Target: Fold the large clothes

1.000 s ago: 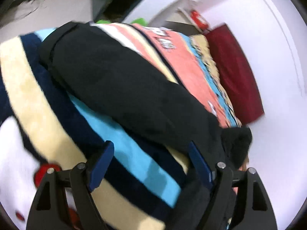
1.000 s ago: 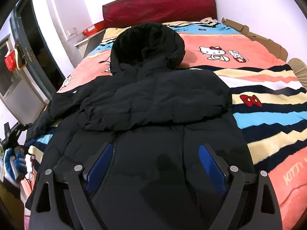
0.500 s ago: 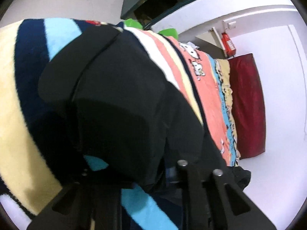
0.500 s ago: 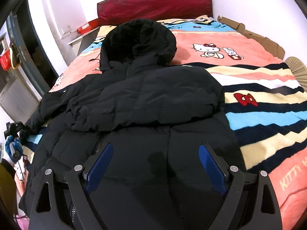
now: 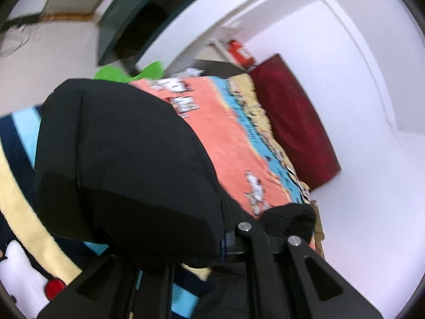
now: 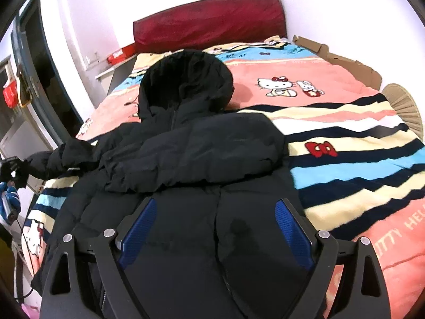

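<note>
A black hooded puffer jacket (image 6: 196, 164) lies face up on the bed, hood toward the headboard, one sleeve folded across its chest. My right gripper (image 6: 212, 226) is open and empty, hovering above the jacket's lower front. My left gripper (image 5: 196, 255) is shut on the end of the jacket's other sleeve (image 5: 127, 159), which bulges up over its fingers and hides the fingertips. In the right wrist view the left gripper (image 6: 12, 167) shows at the bed's left edge, holding the raised sleeve (image 6: 66, 154) off the blanket.
The bed has a striped Hello Kitty blanket (image 6: 345, 138) and a dark red headboard (image 6: 209, 24). Flattened cardboard (image 6: 337, 58) lies along the right side. A dark door (image 6: 39, 79) and a small table with a red box (image 6: 119, 53) stand at left.
My left gripper has closed on the sleeve end and lifted it off the blanket, swinging it toward the jacket body. The right gripper has stayed open above the jacket's hem.
</note>
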Tool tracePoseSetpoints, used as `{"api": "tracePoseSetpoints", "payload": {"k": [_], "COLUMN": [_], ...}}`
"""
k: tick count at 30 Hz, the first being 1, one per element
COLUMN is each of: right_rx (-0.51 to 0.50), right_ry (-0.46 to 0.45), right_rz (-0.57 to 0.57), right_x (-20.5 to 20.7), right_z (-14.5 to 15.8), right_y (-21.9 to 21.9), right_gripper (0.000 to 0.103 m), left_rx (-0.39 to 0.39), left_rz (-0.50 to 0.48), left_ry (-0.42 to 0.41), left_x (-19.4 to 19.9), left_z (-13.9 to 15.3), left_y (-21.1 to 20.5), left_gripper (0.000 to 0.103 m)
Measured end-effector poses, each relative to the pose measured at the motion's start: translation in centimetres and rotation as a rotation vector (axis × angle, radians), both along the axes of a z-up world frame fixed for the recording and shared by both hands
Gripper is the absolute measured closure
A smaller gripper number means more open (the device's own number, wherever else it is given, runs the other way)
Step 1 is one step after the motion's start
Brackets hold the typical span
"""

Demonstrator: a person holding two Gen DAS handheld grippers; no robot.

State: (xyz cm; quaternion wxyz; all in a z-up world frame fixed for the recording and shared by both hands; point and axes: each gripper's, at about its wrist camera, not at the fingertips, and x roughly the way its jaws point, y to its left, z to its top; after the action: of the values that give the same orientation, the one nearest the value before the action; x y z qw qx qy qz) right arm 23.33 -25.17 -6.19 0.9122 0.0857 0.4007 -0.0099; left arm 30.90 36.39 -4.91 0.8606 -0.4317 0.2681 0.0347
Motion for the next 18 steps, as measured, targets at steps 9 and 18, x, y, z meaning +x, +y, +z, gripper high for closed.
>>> {"api": "tracePoseSetpoints", "payload": {"k": [9,18], "right_rx": [0.034,0.031], "right_ry": [-0.064,-0.095], "right_rz": [-0.066,-0.186], "right_x": [-3.1,-4.9], "right_z": [2.6,4.5], "right_y": [-3.5,-8.6], "right_gripper": [0.013,0.013], "left_rx": [0.151,0.251], "left_rz": [-0.197,-0.431], "left_ry": [-0.119,-0.134], "left_x": [1.0,4.0], "left_z": [9.3,11.8], "left_y": [-11.1,-25.8], "left_gripper": [0.093,0.093]}}
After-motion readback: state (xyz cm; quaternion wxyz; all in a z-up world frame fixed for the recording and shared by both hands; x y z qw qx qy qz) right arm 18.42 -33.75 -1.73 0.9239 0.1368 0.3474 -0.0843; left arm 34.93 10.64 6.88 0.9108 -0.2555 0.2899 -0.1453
